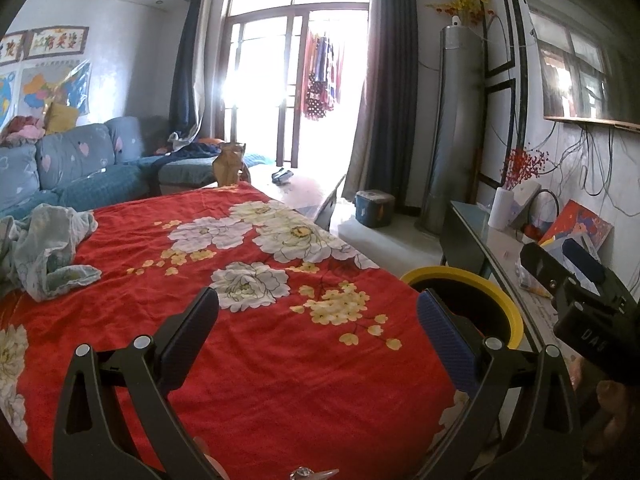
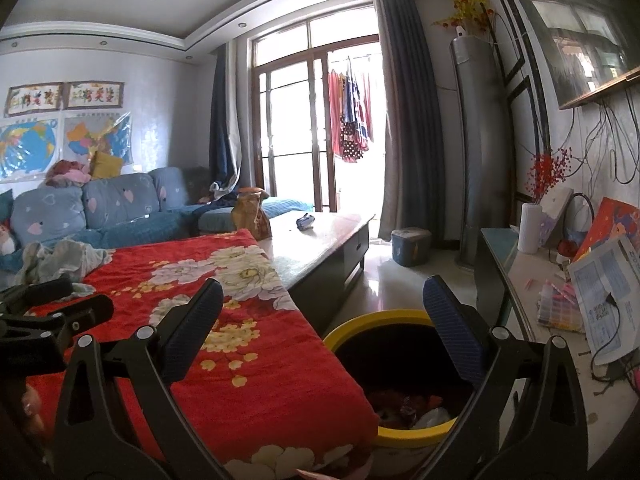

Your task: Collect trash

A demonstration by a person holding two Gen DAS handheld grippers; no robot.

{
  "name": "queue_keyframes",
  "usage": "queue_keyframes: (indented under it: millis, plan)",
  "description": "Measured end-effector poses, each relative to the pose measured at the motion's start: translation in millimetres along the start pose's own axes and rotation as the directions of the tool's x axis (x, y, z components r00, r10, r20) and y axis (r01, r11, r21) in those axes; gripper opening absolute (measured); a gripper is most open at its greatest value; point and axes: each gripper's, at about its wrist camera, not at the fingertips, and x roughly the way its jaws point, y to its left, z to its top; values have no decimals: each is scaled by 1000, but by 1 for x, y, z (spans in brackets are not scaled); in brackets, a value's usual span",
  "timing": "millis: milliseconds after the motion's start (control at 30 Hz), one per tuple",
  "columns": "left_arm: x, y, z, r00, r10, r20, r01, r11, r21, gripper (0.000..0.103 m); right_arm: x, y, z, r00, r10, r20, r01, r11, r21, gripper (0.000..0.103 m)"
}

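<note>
We held the left gripper (image 1: 318, 316) spread wide and empty over the red cloth (image 1: 248, 360), near the table's right edge. Our right gripper (image 2: 323, 312) was likewise spread, holding nothing, above that edge and the bin (image 2: 400, 438). The bin stood upright on the floor, just beside the table, its yellow rim facing up. Trash (image 2: 412, 408) lay inside at the bottom, below the right gripper; we could not tell its axis.

Yellow-rimmed bin (image 2: 400, 320) holding trash (image 2: 412, 404)
</note>
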Motion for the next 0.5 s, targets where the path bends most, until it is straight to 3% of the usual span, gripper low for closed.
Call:
queue_keyframes:
  millis: [500]
  plan:
    - [0,0,0,1000,0,-1,0,1000,2,97,0,1,-1,1000,0,2,0,1000,3,92]
